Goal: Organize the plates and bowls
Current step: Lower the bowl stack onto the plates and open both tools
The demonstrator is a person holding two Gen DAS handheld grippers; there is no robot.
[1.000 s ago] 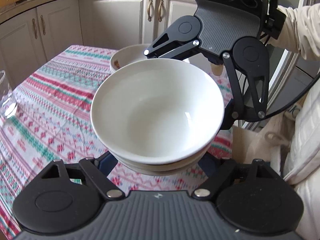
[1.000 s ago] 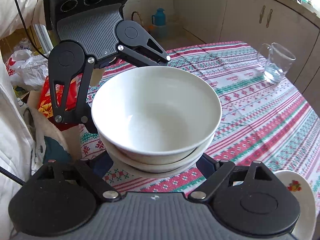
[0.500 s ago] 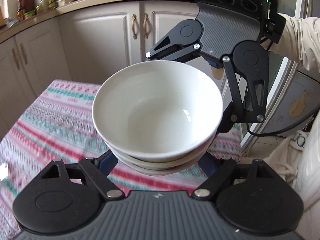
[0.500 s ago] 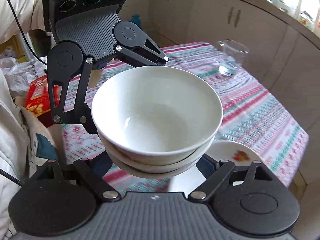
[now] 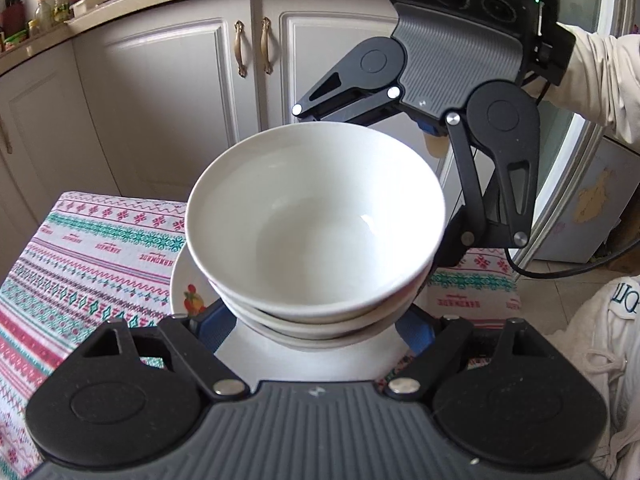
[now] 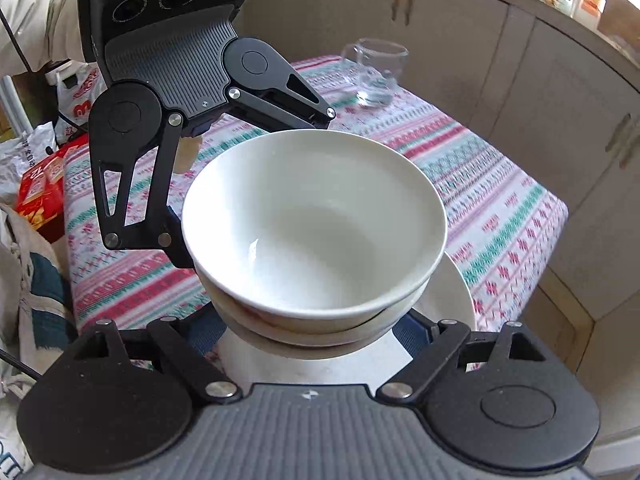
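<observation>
A stack of white bowls [image 5: 316, 232] [image 6: 316, 224] hangs in the air between my two grippers, which face each other. My left gripper [image 5: 316, 332] clasps the stack's near side in the left wrist view, and my right gripper [image 6: 310, 336] clasps the opposite side. Both hold the stack around its lower bowls, blue pads against the walls. Directly below lies a white plate with a fruit print [image 5: 188, 296], also in the right wrist view [image 6: 456, 292], near the table's corner.
The table has a striped patterned cloth [image 5: 80, 264] [image 6: 480, 184]. A glass mug [image 6: 374, 72] stands at its far end. Cream cabinets [image 5: 168, 92] stand behind. A red box [image 6: 40, 196] and bags lie on the floor beside the table.
Both grippers carried the bowl stack across the table, away from the glass mug end. It now hangs over the fruit-print plate at the table's corner.
</observation>
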